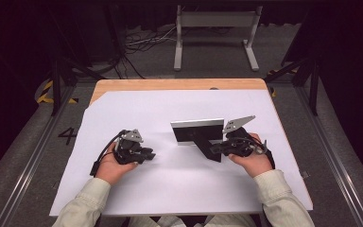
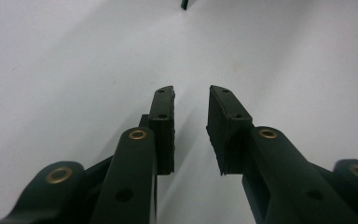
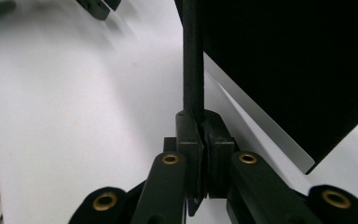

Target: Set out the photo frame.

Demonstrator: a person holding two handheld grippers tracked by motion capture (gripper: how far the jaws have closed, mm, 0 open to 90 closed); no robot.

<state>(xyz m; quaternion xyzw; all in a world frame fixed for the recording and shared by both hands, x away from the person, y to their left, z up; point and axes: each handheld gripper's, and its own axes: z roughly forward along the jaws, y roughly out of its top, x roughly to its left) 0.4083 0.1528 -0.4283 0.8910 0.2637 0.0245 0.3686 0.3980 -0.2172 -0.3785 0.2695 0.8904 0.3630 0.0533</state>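
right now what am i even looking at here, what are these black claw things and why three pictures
A person sits at a table covered by a white sheet, holding a hand-operated two-jaw gripper in each hand. The high view looks down from above; the other two pictures come from cameras riding on each gripper, looking along its black jaws. The left gripper rests on the sheet with its jaws apart, holding nothing. The right gripper is shut on the thin black stand at the back of a picture frame, which stands upright on the sheet.

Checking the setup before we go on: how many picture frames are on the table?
1. The picture frame stands on the white sheet, right of centre; the right gripper is shut on its black back stand. The left gripper is open, apart.
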